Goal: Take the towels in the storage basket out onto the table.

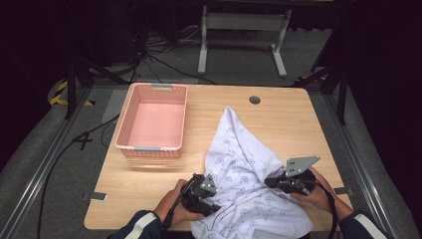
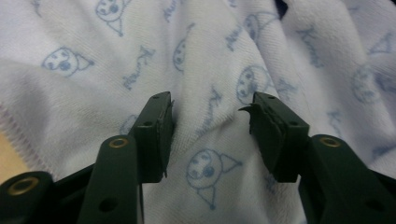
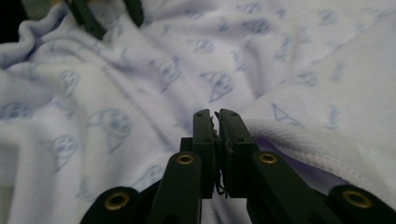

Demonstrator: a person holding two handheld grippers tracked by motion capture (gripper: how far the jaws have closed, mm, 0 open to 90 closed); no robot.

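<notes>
**Getting a true grip on the garment's near edges**

The pink basket (image 1: 152, 122) sits far left, nothing in it. My left gripper (image 2: 212, 133) stands half apart over the printed white garment (image 1: 244, 169), which lies bunched at near centre-right, with a fold between the pads but unpinched. I should close squarely on that fold. My right gripper (image 3: 217, 140) is together by the hem; whether it traps cloth looks doubtful, so I'd check before lifting.

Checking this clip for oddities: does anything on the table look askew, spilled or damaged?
Nothing looks damaged or spilled. The white printed cloth lies rumpled, its near edge hanging over the table edge. The pink basket sits upright with nothing in it.
</notes>
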